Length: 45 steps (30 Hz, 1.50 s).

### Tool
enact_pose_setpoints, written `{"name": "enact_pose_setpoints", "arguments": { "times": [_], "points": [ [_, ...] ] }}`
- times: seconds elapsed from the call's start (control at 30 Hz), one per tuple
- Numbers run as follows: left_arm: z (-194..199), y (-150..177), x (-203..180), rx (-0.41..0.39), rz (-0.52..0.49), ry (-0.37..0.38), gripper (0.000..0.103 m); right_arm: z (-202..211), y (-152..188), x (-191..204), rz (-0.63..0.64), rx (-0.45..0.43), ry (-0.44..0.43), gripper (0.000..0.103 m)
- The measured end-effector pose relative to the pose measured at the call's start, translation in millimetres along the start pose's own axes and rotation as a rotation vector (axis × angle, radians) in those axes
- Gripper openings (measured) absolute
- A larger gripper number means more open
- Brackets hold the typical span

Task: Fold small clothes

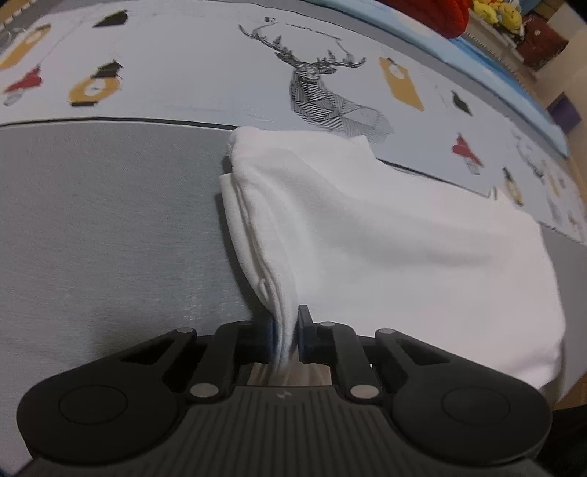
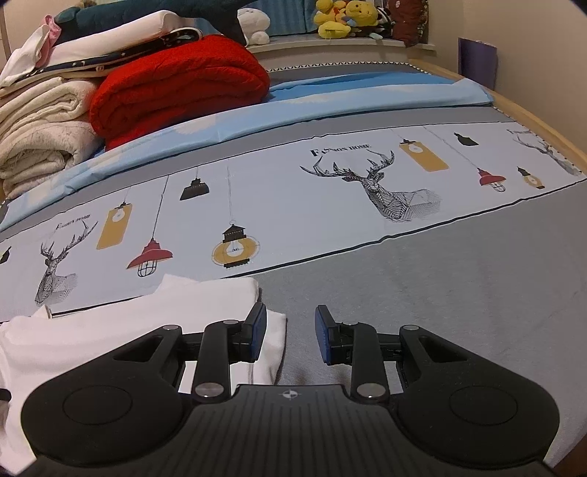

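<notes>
A white garment (image 1: pixel 385 235) lies partly folded on the grey band of the bed sheet (image 1: pixel 110 227). My left gripper (image 1: pixel 288 335) is shut on a pinched fold of its left edge and lifts that edge a little off the sheet. In the right wrist view the same white garment (image 2: pixel 154 323) lies at the lower left. My right gripper (image 2: pixel 290 332) is open and empty. Its left finger hangs over the garment's right edge and its right finger over bare grey sheet (image 2: pixel 458 286).
The sheet has a pale printed band with deer and lanterns (image 2: pixel 385 190) beyond the garment. A red blanket (image 2: pixel 176 84), cream blankets (image 2: pixel 40 135) and stacked bedding sit at the far left. Plush toys (image 2: pixel 345 18) line the headboard. The wooden bed edge (image 2: pixel 543 124) runs at right.
</notes>
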<state>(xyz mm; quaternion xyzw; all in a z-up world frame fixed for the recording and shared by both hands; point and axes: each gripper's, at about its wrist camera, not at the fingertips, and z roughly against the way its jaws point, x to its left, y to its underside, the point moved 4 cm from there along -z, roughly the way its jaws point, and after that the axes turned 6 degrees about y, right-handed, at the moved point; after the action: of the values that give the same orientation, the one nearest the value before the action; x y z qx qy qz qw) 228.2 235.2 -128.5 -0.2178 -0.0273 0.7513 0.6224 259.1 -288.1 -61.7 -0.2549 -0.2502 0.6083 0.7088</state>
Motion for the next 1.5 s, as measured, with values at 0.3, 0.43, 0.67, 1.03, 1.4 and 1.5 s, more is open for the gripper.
{"name": "enact_pose_setpoints", "arguments": {
  "times": [0.3, 0.43, 0.67, 1.03, 1.4, 1.5],
  "points": [
    [2, -1, 0, 0.02, -0.011, -0.079, 0.013, -2, 1, 16, 0.019, 0.0, -0.024, 0.03],
    [5, -5, -8, 0.013, -0.011, -0.1, 0.012, -2, 1, 17, 0.027, 0.0, -0.035, 0.03],
    [34, -19, -48, -0.093, 0.002, 0.07, 0.011, 7, -2, 12, 0.038, -0.032, -0.06, 0.03],
    [30, -26, -225, -0.092, -0.08, 0.505, 0.011, 12, -5, -8, -0.035, -0.036, -0.087, 0.03],
    [15, -28, -270, -0.087, -0.083, 0.594, 0.047, 3, -2, -11, -0.149, 0.068, -0.223, 0.031],
    [11, -24, -239, -0.051, -0.09, 0.439, 0.047, -12, 2, 1, -0.171, 0.148, -0.259, 0.035]
  ]
}}
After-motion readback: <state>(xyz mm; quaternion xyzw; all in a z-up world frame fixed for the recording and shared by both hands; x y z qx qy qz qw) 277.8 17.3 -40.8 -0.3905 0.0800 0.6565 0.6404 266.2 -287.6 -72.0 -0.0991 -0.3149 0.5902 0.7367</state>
